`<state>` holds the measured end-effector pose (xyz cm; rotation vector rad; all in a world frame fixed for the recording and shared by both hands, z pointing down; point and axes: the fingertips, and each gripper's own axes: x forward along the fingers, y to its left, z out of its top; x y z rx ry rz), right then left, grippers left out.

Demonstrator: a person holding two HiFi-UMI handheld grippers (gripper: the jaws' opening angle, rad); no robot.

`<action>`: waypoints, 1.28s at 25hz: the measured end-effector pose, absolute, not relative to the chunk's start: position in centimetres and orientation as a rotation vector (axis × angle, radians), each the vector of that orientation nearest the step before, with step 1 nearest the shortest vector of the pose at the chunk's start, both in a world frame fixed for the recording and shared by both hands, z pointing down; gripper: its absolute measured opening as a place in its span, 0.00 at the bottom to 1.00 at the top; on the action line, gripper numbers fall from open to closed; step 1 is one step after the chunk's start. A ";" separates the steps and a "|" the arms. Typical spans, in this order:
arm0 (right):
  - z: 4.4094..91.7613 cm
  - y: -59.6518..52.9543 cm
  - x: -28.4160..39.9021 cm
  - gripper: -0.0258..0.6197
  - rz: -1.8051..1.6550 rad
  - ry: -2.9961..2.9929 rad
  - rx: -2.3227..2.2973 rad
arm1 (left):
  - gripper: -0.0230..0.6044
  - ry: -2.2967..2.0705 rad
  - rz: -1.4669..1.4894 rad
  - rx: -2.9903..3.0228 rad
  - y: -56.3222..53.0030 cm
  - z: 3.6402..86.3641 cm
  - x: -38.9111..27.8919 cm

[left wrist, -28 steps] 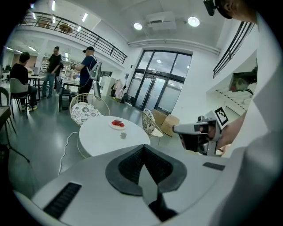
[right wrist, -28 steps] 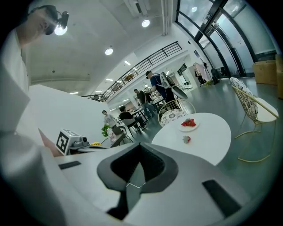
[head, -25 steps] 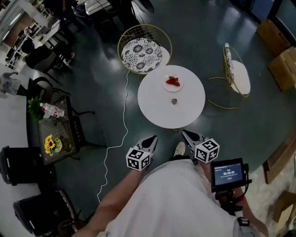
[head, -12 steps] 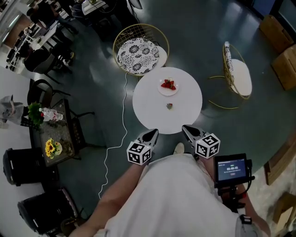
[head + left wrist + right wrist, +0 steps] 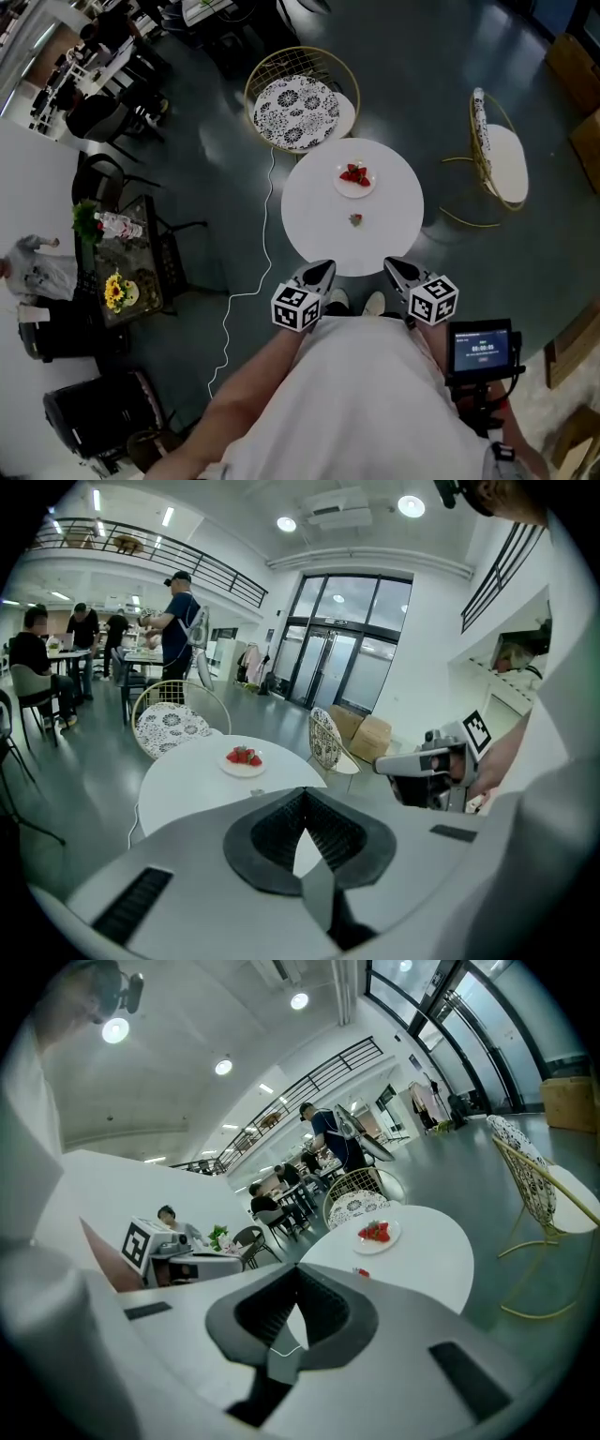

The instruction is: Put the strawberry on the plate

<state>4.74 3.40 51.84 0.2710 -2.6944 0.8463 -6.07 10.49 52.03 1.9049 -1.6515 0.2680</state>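
A round white table (image 5: 319, 211) carries a white plate (image 5: 355, 187) with red strawberries (image 5: 355, 174) at its far side. One loose strawberry (image 5: 355, 220) lies alone nearer the middle. My left gripper (image 5: 321, 274) and right gripper (image 5: 397, 271) hover side by side at the table's near edge, both shut and holding nothing. The left gripper view shows its own shut jaws (image 5: 305, 799), the strawberries (image 5: 244, 756) on the plate beyond them, and the right gripper (image 5: 427, 766) to the side. The right gripper view shows its own shut jaws (image 5: 295, 1267), the plate (image 5: 377, 1240) and the loose strawberry (image 5: 361, 1272).
A gold wire chair with a patterned cushion (image 5: 293, 108) stands behind the table. A second chair (image 5: 497, 159) stands to the right. A white cable (image 5: 246, 281) runs over the dark floor. A side table with flowers (image 5: 117, 286) is at the left. People sit far left.
The table and plate now lie closer to the grippers, whose tips have reached the table's near edge. Both grippers stay shut and empty.
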 end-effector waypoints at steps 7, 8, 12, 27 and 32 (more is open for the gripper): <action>52.2 2.8 4.4 0.05 0.867 -2.684 0.285 | 0.05 -1.629 0.299 1.903 9.5 52.5 -6.3; 52.3 2.5 4.2 0.05 0.869 -2.683 0.290 | 0.05 -1.623 0.305 1.906 9.1 52.6 -6.5; 52.7 0.9 3.8 0.05 0.883 -2.670 0.316 | 0.05 -1.590 0.332 1.916 7.0 53.4 -7.0; 54.8 -4.2 0.8 0.05 0.929 -2.598 0.428 | 0.05 -1.397 0.539 1.943 0.7 59.0 -9.2; 56.3 -4.7 -0.4 0.05 0.954 -2.579 0.456 | 0.05 -1.324 0.629 1.951 0.1 61.6 -9.7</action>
